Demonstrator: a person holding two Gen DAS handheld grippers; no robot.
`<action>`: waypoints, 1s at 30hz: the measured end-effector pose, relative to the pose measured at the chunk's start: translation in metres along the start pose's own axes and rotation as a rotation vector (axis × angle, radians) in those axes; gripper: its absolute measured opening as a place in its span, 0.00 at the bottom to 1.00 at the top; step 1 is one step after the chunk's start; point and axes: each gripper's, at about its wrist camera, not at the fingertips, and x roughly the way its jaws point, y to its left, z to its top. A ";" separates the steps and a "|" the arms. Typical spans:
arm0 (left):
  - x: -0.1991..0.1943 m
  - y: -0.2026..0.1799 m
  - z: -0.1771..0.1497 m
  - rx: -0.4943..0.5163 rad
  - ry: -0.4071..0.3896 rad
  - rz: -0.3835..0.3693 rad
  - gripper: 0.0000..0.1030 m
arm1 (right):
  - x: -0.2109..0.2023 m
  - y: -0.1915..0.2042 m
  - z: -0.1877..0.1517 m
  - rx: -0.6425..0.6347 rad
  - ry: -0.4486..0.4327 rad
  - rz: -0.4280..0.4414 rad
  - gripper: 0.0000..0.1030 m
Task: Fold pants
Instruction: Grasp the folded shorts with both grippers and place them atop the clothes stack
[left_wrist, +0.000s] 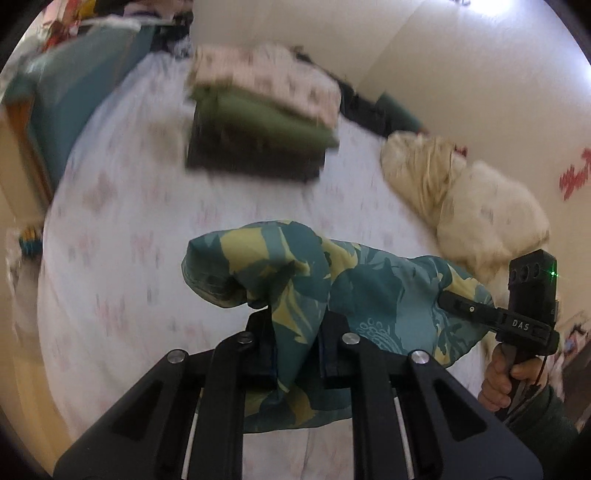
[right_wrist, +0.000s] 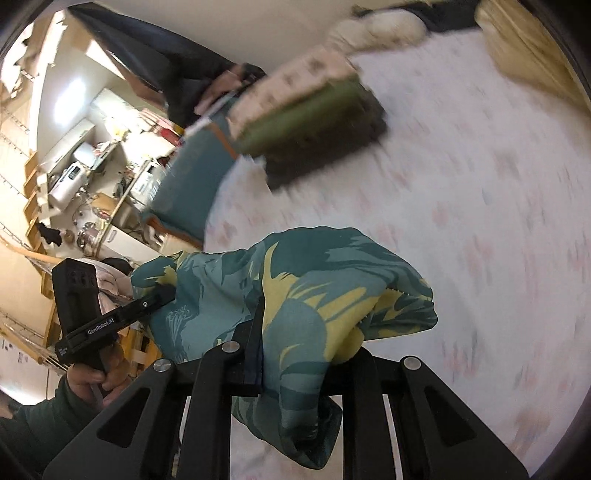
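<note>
The pants (left_wrist: 354, 291), thin woven cloth printed in teal, dark blue-green and yellow leaf shapes with a pale line motif, hang bunched between my two grippers above the bed. My left gripper (left_wrist: 295, 332) is closed on one gathered fold, which drapes over and between its black fingers; my right gripper (right_wrist: 291, 354) is clamped on another fold of the same garment, the loose cloth spilling down past its frame. In the left wrist view my right hand (left_wrist: 506, 380) grips the handle of the other tool, whose tip reaches into the fabric.

The bed sheet (left_wrist: 122, 236) is white with faint pink and grey marks, softly blurred. On it, well apart from the pants, lies a stack of folded clothes (left_wrist: 258, 125): a dark piece lowest, olive green in the middle, a pale patterned one on top. Cream-coloured crumpled bedding (left_wrist: 465, 206) lies along the wall. Cluttered shelves (right_wrist: 77, 173) appear beyond the bed in the right wrist view.
</note>
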 end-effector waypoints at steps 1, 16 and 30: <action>0.000 -0.001 0.022 0.012 -0.021 0.003 0.11 | 0.002 0.006 0.018 -0.021 -0.015 -0.001 0.17; 0.170 0.049 0.305 0.177 -0.113 0.227 0.12 | 0.186 -0.001 0.353 -0.233 -0.055 -0.172 0.18; 0.171 0.137 0.279 0.067 -0.153 0.552 0.71 | 0.182 -0.072 0.338 -0.248 -0.117 -0.444 0.57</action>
